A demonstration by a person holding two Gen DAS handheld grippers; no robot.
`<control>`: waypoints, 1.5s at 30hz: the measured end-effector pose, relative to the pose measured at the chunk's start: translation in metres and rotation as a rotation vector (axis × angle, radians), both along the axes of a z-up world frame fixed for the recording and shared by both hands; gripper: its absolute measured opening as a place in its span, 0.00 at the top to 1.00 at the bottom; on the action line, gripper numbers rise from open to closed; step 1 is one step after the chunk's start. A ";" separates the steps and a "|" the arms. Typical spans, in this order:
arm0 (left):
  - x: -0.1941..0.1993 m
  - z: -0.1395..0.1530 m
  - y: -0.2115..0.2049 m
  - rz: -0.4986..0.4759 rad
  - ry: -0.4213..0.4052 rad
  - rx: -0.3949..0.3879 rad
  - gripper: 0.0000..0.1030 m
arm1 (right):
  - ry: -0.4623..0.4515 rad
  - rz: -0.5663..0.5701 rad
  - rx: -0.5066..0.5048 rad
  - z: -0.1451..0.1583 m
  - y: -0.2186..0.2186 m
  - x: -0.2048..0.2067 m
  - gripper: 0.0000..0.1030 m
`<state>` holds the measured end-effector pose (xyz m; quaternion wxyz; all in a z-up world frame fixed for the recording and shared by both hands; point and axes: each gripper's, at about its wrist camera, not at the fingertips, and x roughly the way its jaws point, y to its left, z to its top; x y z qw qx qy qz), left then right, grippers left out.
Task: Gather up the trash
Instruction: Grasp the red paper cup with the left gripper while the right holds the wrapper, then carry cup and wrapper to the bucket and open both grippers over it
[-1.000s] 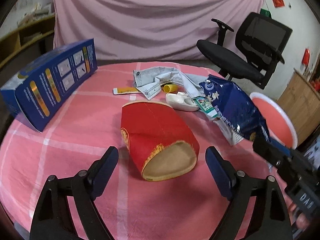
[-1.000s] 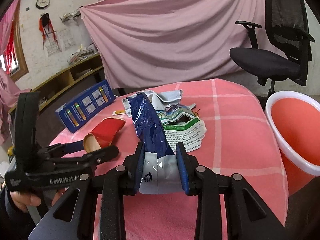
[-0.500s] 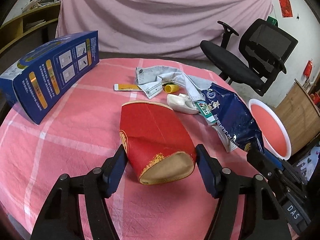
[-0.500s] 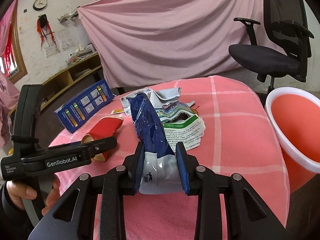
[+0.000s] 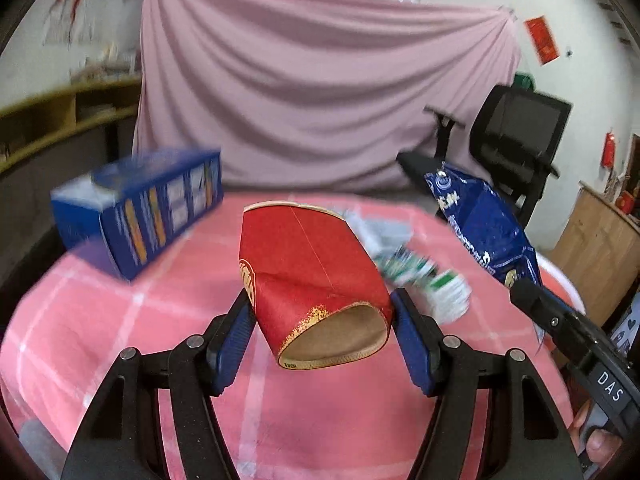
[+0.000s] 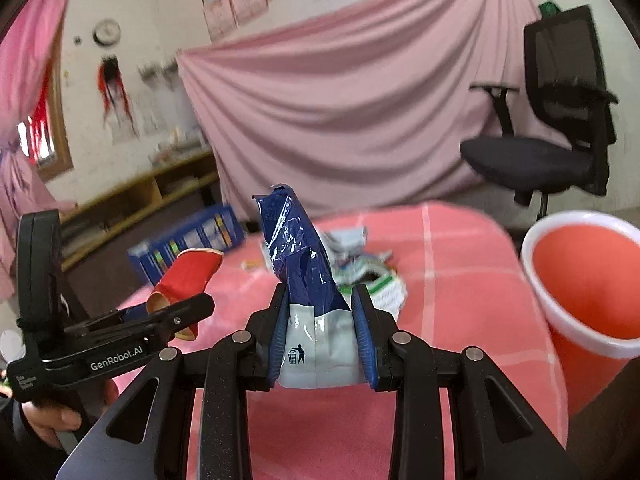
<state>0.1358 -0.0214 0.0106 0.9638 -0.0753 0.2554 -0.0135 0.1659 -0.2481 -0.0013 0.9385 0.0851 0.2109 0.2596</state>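
Left gripper (image 5: 322,320) clamps red cup (image 5: 308,260) (lifted); 1 bin (image 6: 584,280) beside table edge.

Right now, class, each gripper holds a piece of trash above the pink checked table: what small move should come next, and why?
Probably swing the right gripper, shut on the crinkled blue foil bag, rightward over the open red plastic bin beside the table and release. The bin sits close on that side. The left gripper can follow with its squashed red paper cup.

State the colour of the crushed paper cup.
Red with gold trim; clearest in the left wrist view.
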 end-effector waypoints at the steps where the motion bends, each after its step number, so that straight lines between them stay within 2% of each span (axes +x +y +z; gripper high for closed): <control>1: -0.004 0.008 -0.006 -0.009 -0.044 0.013 0.40 | -0.021 -0.020 0.021 0.003 -0.007 -0.003 0.72; 7: -0.002 0.040 -0.053 -0.105 -0.189 0.082 0.40 | -0.137 -0.212 0.089 0.026 -0.059 -0.009 0.72; 9: 0.001 0.048 -0.069 -0.139 -0.228 0.098 0.40 | -0.143 -0.271 0.156 0.029 -0.083 -0.006 0.72; 10: 0.002 0.052 -0.080 -0.163 -0.254 0.107 0.40 | -0.156 -0.302 0.156 0.031 -0.092 -0.004 0.72; 12: 0.009 0.057 -0.100 -0.201 -0.285 0.115 0.40 | -0.191 -0.389 0.087 0.036 -0.106 0.001 0.72; 15: 0.024 0.061 -0.127 -0.258 -0.301 0.109 0.40 | -0.222 -0.463 0.122 0.041 -0.133 0.011 0.72; 17: 0.041 0.061 -0.151 -0.305 -0.295 0.106 0.40 | -0.251 -0.512 0.102 0.043 -0.146 0.022 0.72; 20: 0.061 0.059 -0.180 -0.362 -0.274 0.109 0.40 | -0.261 -0.556 0.034 0.037 -0.158 0.041 0.72; 22: 0.075 0.054 -0.201 -0.407 -0.244 0.116 0.40 | -0.232 -0.584 0.015 0.029 -0.172 0.052 0.72; 26: 0.104 0.042 -0.233 -0.475 -0.164 0.158 0.40 | -0.085 -0.636 0.040 0.005 -0.201 0.067 0.72; 30: 0.138 0.028 -0.252 -0.517 -0.049 0.157 0.40 | 0.037 -0.660 0.072 -0.014 -0.215 0.074 0.72; 34: 0.164 0.012 -0.268 -0.545 0.078 0.112 0.40 | 0.101 -0.673 0.096 -0.021 -0.222 0.075 0.71; 37: 0.175 0.005 -0.273 -0.554 0.139 0.091 0.40 | 0.140 -0.675 0.086 -0.024 -0.222 0.078 0.69; 40: 0.180 0.001 -0.279 -0.562 0.175 0.088 0.40 | 0.184 -0.675 0.091 -0.026 -0.227 0.082 0.69; 45: 0.187 -0.002 -0.284 -0.562 0.192 0.083 0.39 | 0.207 -0.690 0.112 -0.025 -0.233 0.087 0.69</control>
